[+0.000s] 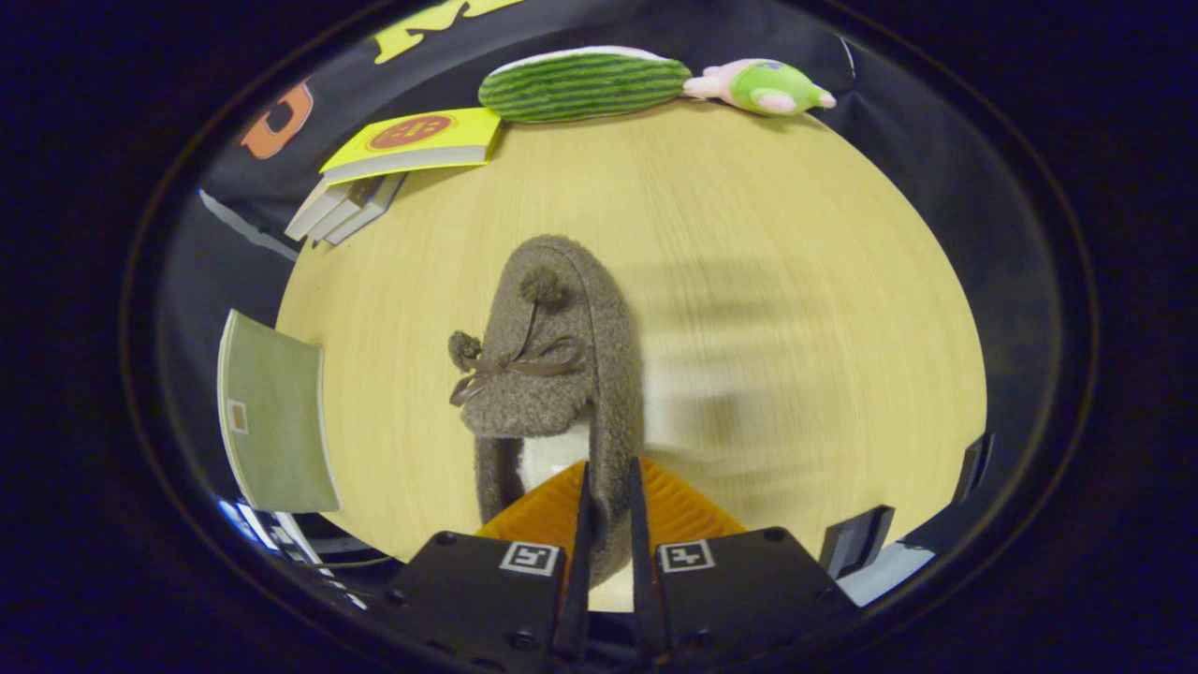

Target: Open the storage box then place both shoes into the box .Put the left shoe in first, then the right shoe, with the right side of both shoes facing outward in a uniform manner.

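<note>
A brown fuzzy slipper [552, 365] with a ribbon bow and two pompoms points away from me over the light wooden table [749, 234]. My gripper [608, 487] is shut on the right wall of the slipper's heel opening, one finger inside the shoe and one outside. The white lining shows just left of the fingers. The table under the shoe looks motion-blurred, and whether the shoe is lifted or resting I cannot tell.
A green striped plush [585, 84] and a small green-and-pink plush [763, 87] lie at the table's far edge. A yellow book [416, 142] tops a stack of books at the far left. A grey-green flat panel [271, 417] sits at the near left.
</note>
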`<state>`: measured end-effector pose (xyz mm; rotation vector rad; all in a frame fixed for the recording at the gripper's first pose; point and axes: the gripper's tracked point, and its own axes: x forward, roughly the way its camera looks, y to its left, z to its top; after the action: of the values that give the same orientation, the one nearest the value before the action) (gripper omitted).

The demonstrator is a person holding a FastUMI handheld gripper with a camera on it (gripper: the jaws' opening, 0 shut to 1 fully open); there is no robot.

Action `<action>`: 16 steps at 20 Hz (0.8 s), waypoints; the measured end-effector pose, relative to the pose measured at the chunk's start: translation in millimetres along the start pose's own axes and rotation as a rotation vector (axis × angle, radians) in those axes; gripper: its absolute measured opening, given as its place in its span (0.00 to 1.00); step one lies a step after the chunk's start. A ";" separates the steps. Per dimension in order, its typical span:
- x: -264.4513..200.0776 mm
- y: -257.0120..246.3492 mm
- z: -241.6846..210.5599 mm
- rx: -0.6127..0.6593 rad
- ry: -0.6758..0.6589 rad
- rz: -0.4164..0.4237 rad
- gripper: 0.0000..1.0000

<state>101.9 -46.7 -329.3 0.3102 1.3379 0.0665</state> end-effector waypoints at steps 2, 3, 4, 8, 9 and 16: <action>-1.9 12.8 -9.9 0.083 0.014 0.046 0.14; -3.2 22.4 -12.6 0.120 0.014 0.072 0.08; -7.1 35.4 -15.7 0.164 0.016 0.114 0.07; -35.9 85.3 -22.8 0.213 -0.020 0.189 0.06; -45.5 97.8 -23.4 0.203 -0.038 0.188 0.07; -112.8 214.1 -39.8 0.096 -0.126 0.281 0.06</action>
<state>64.7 140.2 -174.9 0.5735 1.1678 0.2156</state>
